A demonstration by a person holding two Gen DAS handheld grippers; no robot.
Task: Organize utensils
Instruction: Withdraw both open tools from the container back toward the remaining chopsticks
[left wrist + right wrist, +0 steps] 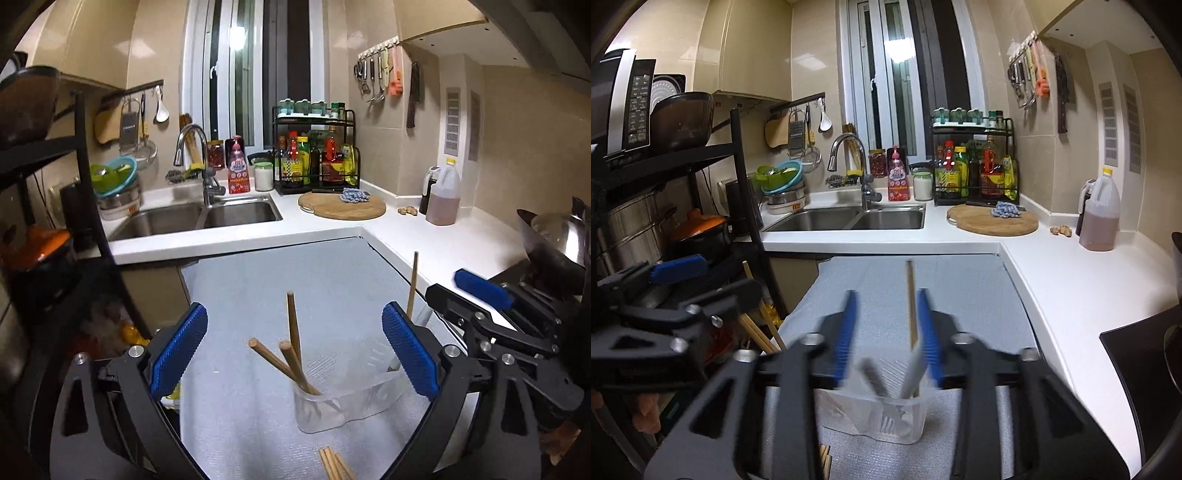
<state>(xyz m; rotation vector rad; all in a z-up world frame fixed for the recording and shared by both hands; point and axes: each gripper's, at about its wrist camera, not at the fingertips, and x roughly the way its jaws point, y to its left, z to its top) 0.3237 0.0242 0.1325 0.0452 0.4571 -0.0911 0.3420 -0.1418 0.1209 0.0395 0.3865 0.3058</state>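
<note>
1. Presently, the left gripper (pixel 293 354) is held with its blue pads wide apart, one on each side of the clear plastic holder (pixel 343 406); nothing is between the pads, and no contact with the holder is visible.
2. The holder stands on the grey mat (pixel 258 280). In the left wrist view, three chopsticks (pixel 291 354) stand in its near compartment, leaning toward 11 and 12 o'clock.
3. A further bundle of chopsticks (pixel 334 463) lies flat on the mat at 6 o'clock from the holder, just beside it.
4. The right gripper (pixel 886 332) hangs over the holder (pixel 886 421) with its pads partly apart. The frame is blurred by motion. A single chopstick (pixel 911 299) stands upright just beside the right pad; whether it is pinched cannot be told, as a gap remains toward the left pad.
5. In the right wrist view, a fork (pixel 886 419) and a pale-handled utensil (pixel 913 369) stand in the holder's other compartment, handles pointing toward 11 and 1 o'clock.
6. Background: a sink (pixel 207 218) at 11 o'clock, a round cutting board (pixel 341 206) at 1 o'clock, and a wok (pixel 554 236) at 3 o'clock, all well apart from the holder.
</note>
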